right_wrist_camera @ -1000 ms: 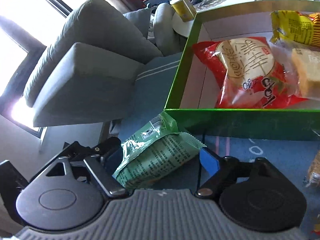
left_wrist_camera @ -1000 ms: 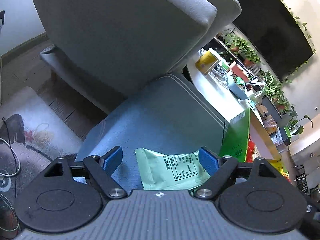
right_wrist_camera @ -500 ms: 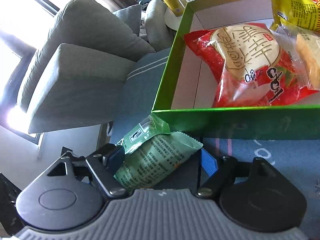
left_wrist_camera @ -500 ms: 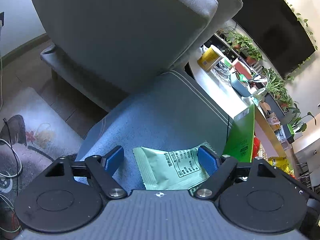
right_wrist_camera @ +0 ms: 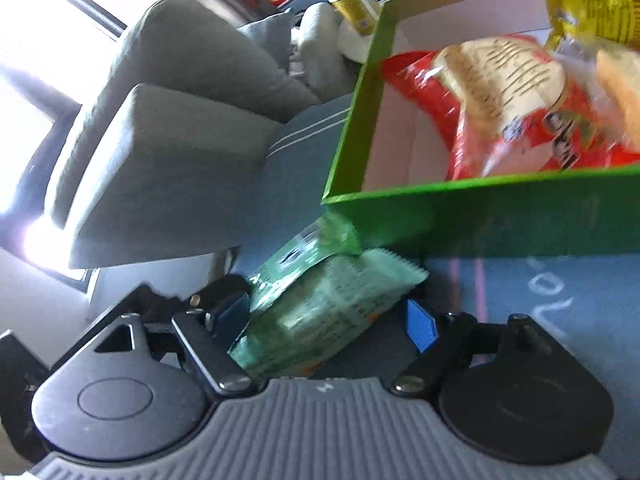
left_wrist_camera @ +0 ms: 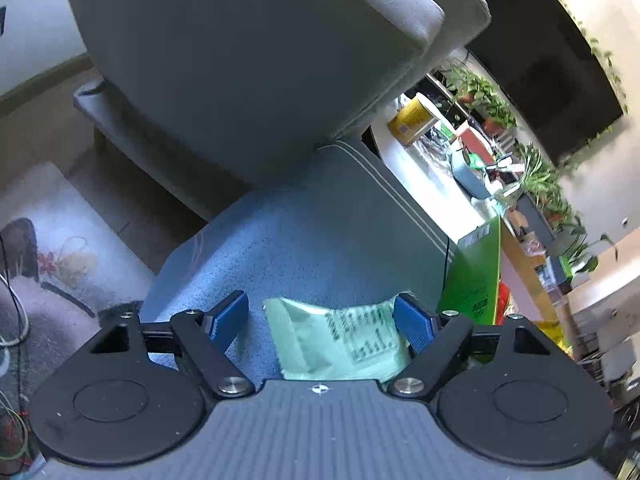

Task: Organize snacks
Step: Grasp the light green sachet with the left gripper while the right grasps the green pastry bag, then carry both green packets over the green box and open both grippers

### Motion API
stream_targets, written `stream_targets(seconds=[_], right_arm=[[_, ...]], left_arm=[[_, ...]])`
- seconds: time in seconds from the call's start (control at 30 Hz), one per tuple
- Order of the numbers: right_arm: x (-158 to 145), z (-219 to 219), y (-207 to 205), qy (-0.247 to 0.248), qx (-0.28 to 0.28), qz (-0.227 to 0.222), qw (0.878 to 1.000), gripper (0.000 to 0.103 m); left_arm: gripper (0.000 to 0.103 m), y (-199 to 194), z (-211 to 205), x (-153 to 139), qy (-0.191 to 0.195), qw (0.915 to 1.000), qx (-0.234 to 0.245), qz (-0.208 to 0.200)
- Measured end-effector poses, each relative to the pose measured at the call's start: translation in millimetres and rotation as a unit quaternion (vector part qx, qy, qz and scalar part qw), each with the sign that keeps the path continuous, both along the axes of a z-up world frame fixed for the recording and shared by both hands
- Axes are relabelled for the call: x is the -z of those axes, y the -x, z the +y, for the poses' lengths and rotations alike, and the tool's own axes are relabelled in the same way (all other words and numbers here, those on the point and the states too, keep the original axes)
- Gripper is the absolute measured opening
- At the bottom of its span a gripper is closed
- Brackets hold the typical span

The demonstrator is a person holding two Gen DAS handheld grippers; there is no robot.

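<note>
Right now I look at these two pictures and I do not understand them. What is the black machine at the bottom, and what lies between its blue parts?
A person holds one gripper in each hand. Each picture comes from a camera on a gripper, looking forward along its blue fingers. The left gripper is open around a pale green snack packet lying on a blue cushion. The right gripper, also open, frames two green packets beside a green box holding a red snack bag.

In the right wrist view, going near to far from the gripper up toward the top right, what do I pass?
Right gripper → green snack packet → green box's near wall → red snack bag inside the box → yellow packet at the far end.
</note>
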State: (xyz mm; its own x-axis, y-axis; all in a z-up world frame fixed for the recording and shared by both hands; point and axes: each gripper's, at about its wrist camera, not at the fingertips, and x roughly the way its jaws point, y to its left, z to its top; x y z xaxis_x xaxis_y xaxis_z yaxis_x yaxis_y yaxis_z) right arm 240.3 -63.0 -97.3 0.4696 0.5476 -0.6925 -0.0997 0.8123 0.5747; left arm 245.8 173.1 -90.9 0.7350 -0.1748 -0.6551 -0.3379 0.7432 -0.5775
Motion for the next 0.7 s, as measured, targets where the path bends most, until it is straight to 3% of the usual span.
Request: stream_targets(seconds=[0.07,0.17,0.3,0.43,0.7], right_arm=[[-3,8,4,0.035,0.003,-0.009,0.999,0.091],[-8,15,13,0.046,0.027,-0.006,0.999,0.077],[-17,33,28,0.09,0.014,-0.048,0.995,0.076],[-14,28,26,0.068,0.019,-0.021,0.997,0.074],[-20,28,34,0.06,0.014,-0.029,0.998,0.073]], left_arm=[[0.074,0,1,0,0.003,1.0,0.0,-0.001],[0.068,-1,-6,0,-0.02,0.9998,-0.001,-0.002],[0.061,0,-10,-1,-0.035,0.9994,-0.006,0.001],[0.058,1,-10,-2,-0.031,0.9995,-0.007,0.001],[0.054,3,-6,-2,-0.006,1.0,-0.003,0.0]])
